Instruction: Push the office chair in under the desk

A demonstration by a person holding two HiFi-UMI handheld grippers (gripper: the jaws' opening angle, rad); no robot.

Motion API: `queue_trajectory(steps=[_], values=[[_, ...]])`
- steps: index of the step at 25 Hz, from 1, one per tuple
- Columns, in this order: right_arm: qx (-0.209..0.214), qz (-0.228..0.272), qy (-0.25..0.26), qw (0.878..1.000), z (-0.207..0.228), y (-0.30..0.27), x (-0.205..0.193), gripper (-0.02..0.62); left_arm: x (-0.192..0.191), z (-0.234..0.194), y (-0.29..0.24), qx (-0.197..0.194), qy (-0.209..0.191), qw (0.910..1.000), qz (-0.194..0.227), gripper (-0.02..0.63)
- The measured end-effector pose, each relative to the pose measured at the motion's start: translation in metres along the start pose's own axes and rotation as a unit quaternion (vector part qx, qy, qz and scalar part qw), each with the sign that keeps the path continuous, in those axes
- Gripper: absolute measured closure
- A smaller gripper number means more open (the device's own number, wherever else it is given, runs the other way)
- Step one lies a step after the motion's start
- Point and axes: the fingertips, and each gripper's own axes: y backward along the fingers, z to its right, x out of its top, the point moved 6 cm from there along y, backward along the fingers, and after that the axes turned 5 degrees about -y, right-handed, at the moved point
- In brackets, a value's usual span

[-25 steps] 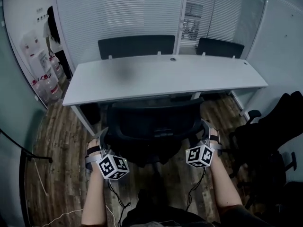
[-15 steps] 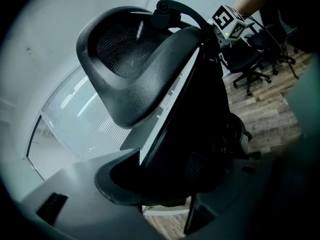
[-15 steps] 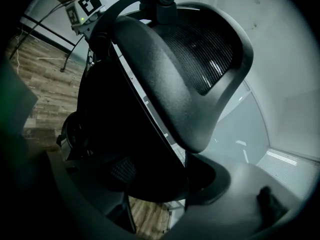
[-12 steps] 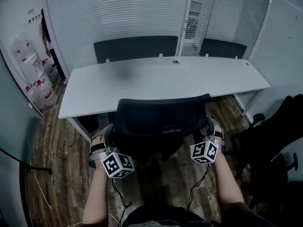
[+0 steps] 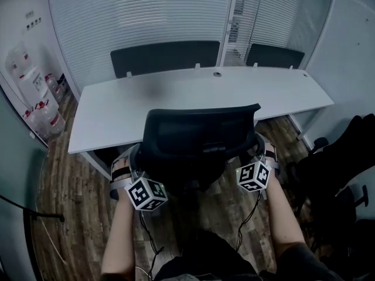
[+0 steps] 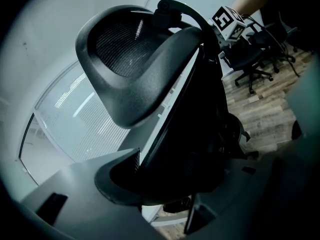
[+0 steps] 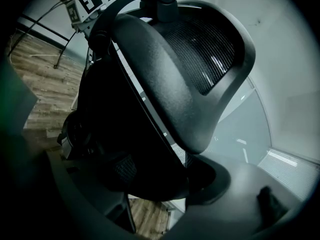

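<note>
The black mesh-backed office chair (image 5: 199,139) stands at the white desk (image 5: 176,95), its backrest top overlapping the desk's near edge. My left gripper (image 5: 136,158) clasps the backrest's left edge and my right gripper (image 5: 258,150) clasps the right edge. In the left gripper view the chair back (image 6: 150,74) fills the gap between my jaws (image 6: 170,184), with the ribbed pad against its frame. The right gripper view shows the same on the other side: the chair (image 7: 170,74) sits between the jaws of that gripper (image 7: 155,184). The seat is hidden behind the backrest.
Two dark chair backs (image 5: 164,56) (image 5: 274,56) stand behind the desk, against a glass wall with blinds. More black office chairs (image 5: 340,168) crowd the right. Water bottles (image 5: 35,104) stand at the left wall. A black stand leg (image 5: 29,209) crosses the wooden floor.
The chair and both grippers have moved forward toward the desk. The backrest top, which stood short of the desk's near edge, now overlaps it. Both grips look unchanged.
</note>
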Motion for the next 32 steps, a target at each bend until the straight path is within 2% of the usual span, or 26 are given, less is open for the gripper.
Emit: queue_trajectory(steps=[13, 24, 28, 32], values=[[-0.012, 0.032, -0.006, 0.999, 0.007, -0.053, 0.016, 0.301, -0.006, -0.027, -0.052, 0.006, 0.002, 1.0000, 0.002, 0.341], [-0.020, 0.041, -0.002, 0.999, 0.011, -0.082, 0.021, 0.301, -0.007, -0.037, -0.081, 0.011, 0.015, 0.9998, 0.000, 0.336], [-0.021, 0.036, -0.001, 0.999, 0.011, -0.083, 0.020, 0.301, -0.008, -0.036, -0.082, 0.018, 0.027, 0.9994, -0.008, 0.331], [-0.027, 0.023, -0.001, 0.999, 0.011, -0.077, 0.019, 0.301, -0.011, -0.037, -0.073, 0.016, 0.054, 0.9981, -0.026, 0.299]])
